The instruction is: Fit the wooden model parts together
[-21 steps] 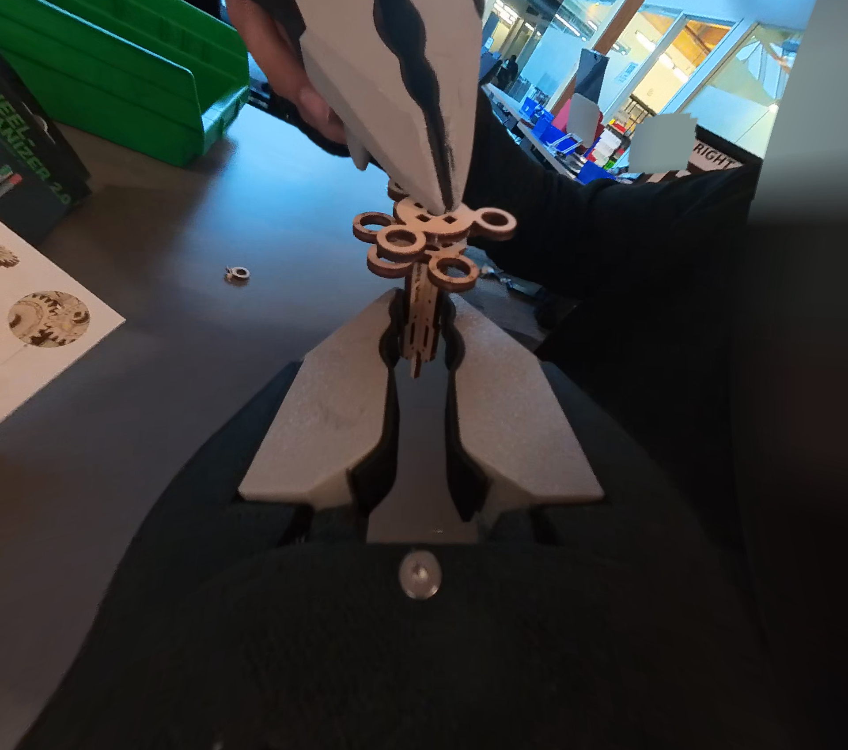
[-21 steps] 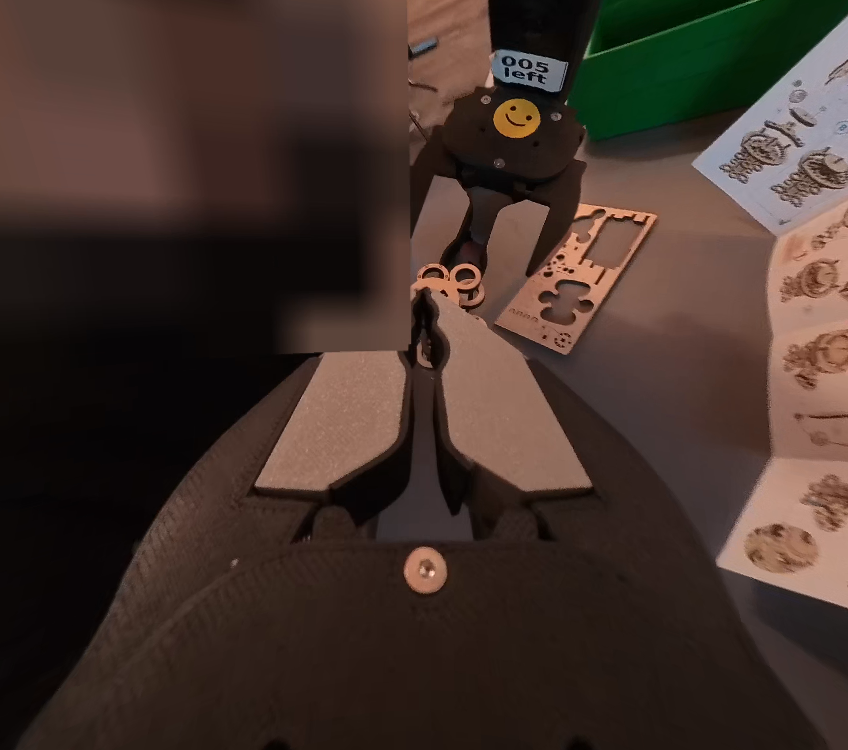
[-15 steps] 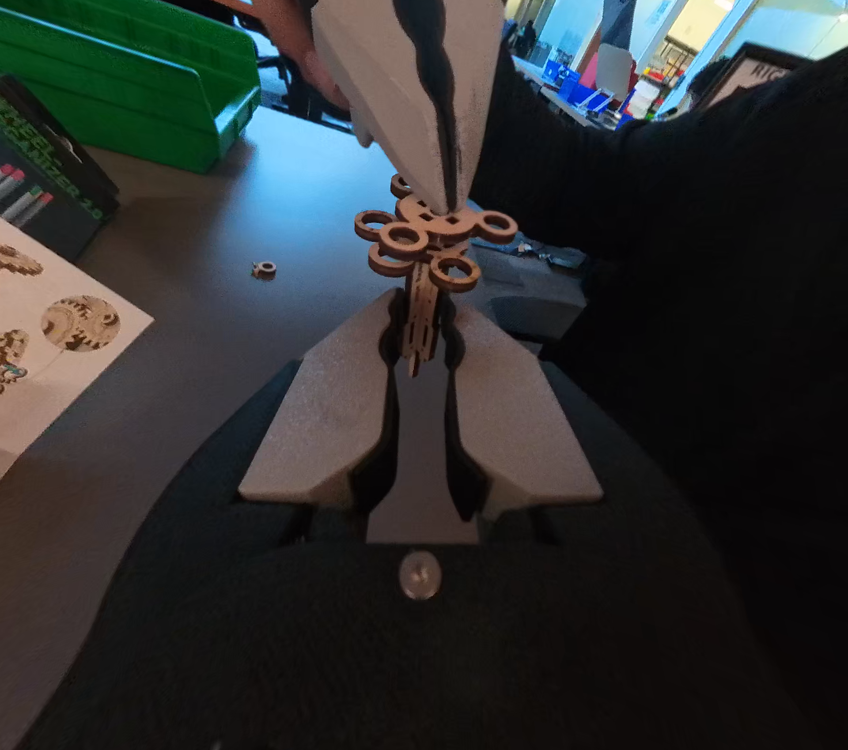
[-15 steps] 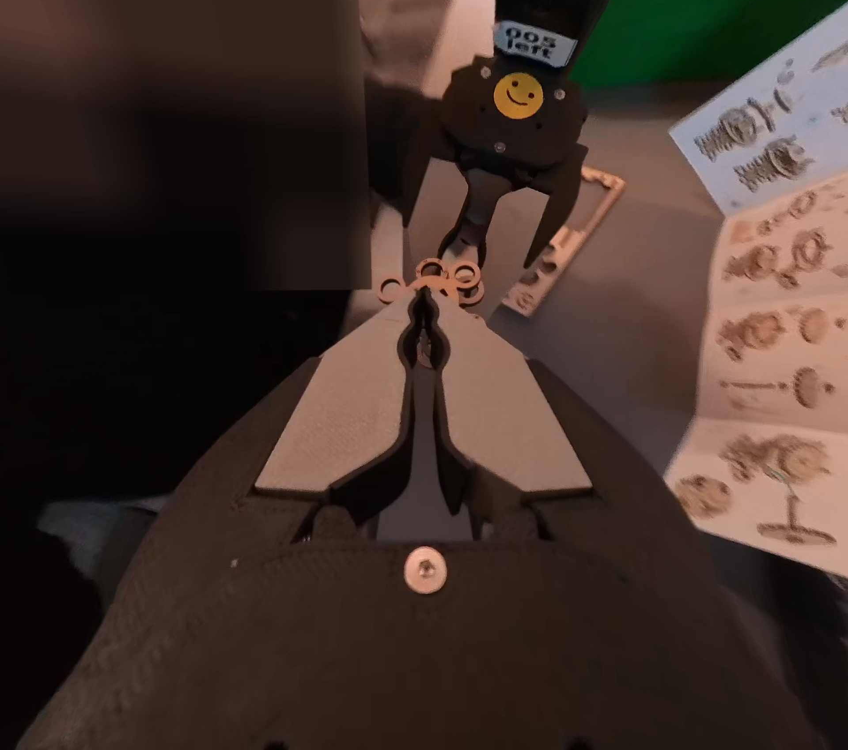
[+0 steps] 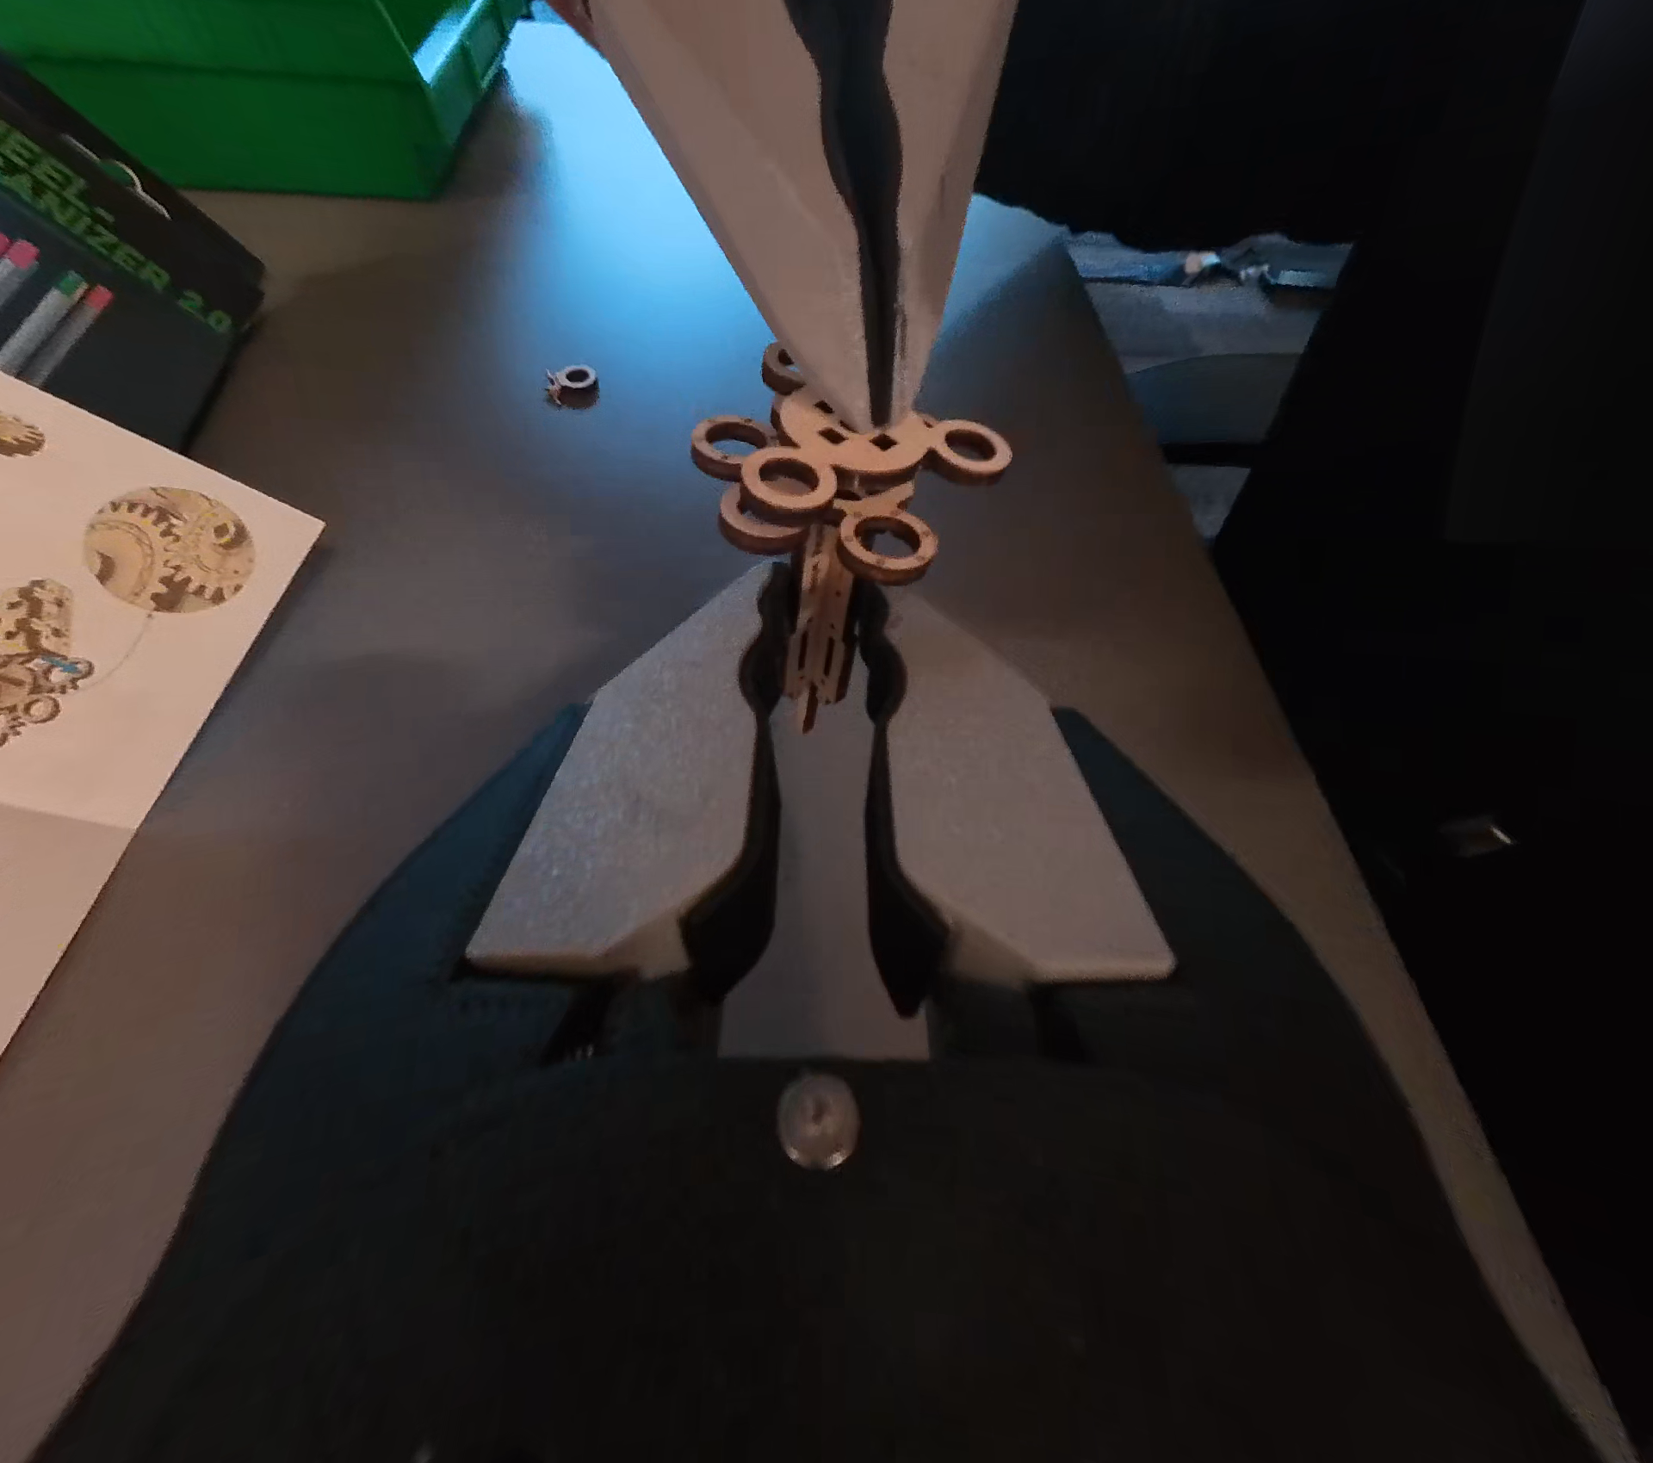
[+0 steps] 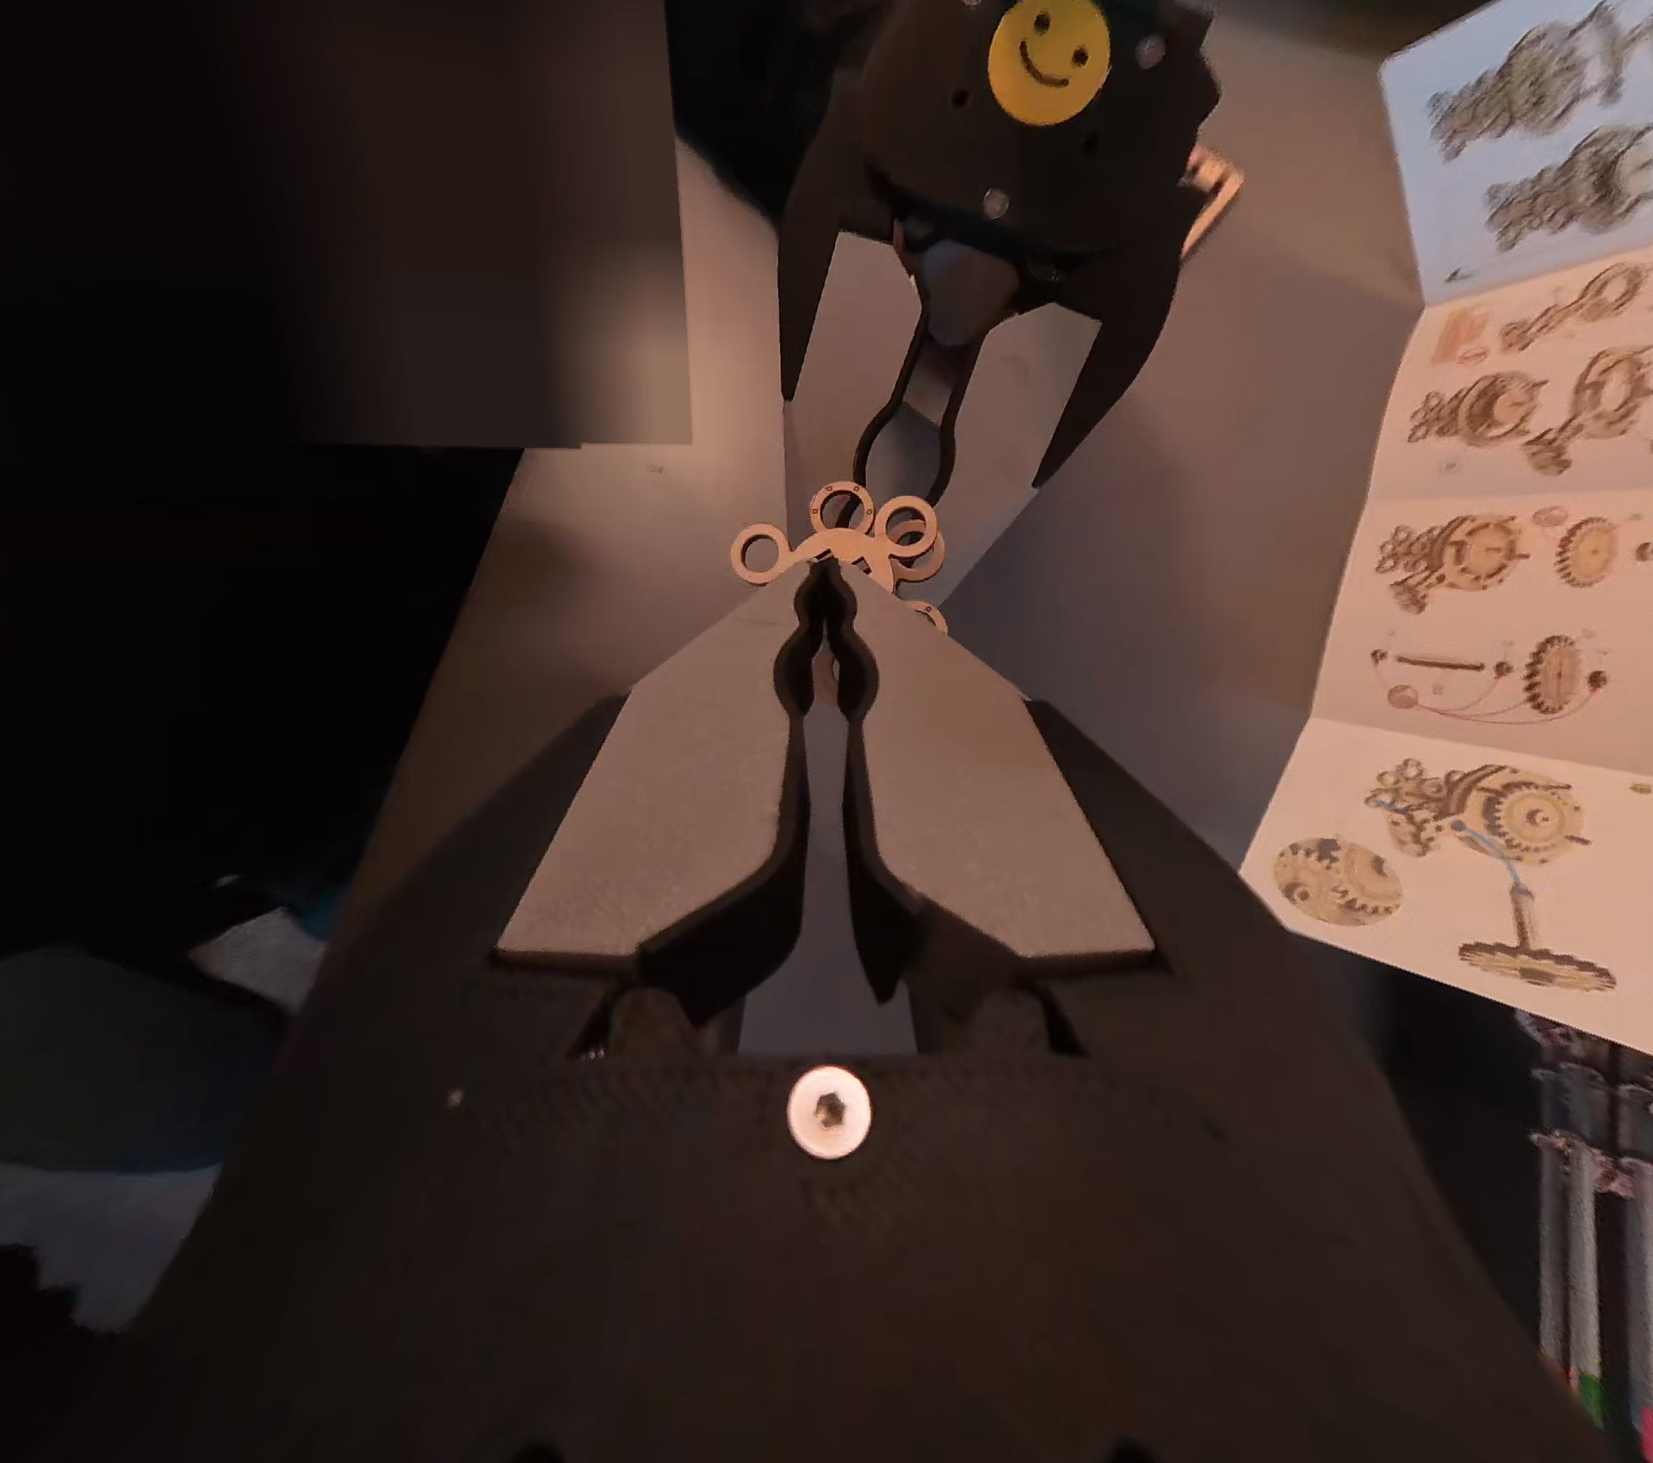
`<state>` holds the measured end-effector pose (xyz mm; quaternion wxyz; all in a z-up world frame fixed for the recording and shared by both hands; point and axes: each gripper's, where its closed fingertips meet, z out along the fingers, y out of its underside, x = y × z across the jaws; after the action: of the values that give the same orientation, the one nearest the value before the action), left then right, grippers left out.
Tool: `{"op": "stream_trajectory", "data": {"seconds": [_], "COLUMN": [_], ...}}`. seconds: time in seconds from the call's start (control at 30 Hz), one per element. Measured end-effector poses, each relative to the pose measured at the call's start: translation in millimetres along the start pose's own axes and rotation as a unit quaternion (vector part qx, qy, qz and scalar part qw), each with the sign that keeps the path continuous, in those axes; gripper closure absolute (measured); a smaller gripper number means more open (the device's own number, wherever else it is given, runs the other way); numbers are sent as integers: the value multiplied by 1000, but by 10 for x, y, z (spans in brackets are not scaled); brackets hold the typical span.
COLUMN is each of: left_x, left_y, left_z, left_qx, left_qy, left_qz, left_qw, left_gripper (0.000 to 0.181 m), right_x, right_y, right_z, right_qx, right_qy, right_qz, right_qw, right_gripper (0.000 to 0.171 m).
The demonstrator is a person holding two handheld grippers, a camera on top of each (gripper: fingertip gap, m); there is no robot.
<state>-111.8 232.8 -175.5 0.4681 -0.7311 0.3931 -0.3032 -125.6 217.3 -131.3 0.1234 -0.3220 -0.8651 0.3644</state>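
In the left wrist view my left gripper (image 5: 818, 592) is shut on an upright slotted wooden strip (image 5: 821, 651). A flat wooden piece with several rings (image 5: 787, 485) sits on top of the strip. My right gripper (image 5: 872, 418) comes down from above and is shut on this ringed piece at its middle. In the right wrist view my right gripper (image 6: 827, 584) pinches the ringed piece (image 6: 841, 552), and the left gripper (image 6: 894, 499), with a yellow smiley disc on its body, faces it from the far side. The joint between the two parts is hidden.
A green bin (image 5: 224, 33) stands at the back left, with a dark box of pens (image 5: 107, 275) and an instruction sheet (image 5: 116, 615) beside it. A small metal ring (image 5: 577, 378) lies on the grey table (image 5: 447, 481). The sheet (image 6: 1476, 615) also shows at right in the right wrist view.
Both grippers have tipped lower toward the table and moved closer to each other. Both keep their hold on the same wooden parts, which stay joined in the same pose.
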Motion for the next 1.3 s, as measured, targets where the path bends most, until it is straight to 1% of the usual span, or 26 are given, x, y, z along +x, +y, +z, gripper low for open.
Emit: {"op": "stream_trajectory", "data": {"seconds": [0.1,0.2,0.4,0.63,0.73,0.93,0.97,1.07,1.13,1.23,1.3], "left_x": [-29,-9,-30,-16,33,129,135,126,131,159,179], "left_y": [9,82,139,139,112,38,32,4,-24,-43,-54], "left_z": [19,56,83,96,101,55,51,37,24,17,20], "left_qx": [-5,-32,-54,-53,-43,-13,-10,1,11,18,22], "left_qy": [-5,-5,-9,-6,4,33,34,33,35,41,44], "left_qz": [-5,4,0,4,17,31,33,31,33,40,44], "left_qw": [1000,999,999,999,999,999,999,999,999,998,998], "left_gripper": [170,170,170,170,169,169,169,169,169,169,169], "right_x": [20,-9,7,-4,-59,-43,-47,-76,-40,-15,4], "right_y": [30,96,164,155,114,-20,-55,-108,-106,-43,-21], "right_z": [-3,41,71,73,61,-48,-77,-136,-180,-225,-217], "right_qx": [5,-15,-45,-32,-8,45,60,86,96,98,100], "right_qy": [11,5,24,24,-2,1,-2,-22,-13,-12,-11], "right_qz": [-14,-28,-63,-64,-37,-36,-32,-15,-11,3,8], "right_qw": [1000,999,997,997,999,998,998,996,995,995,995], "right_gripper": [171,171,171,171,171,171,169,168,162,141,139]}}
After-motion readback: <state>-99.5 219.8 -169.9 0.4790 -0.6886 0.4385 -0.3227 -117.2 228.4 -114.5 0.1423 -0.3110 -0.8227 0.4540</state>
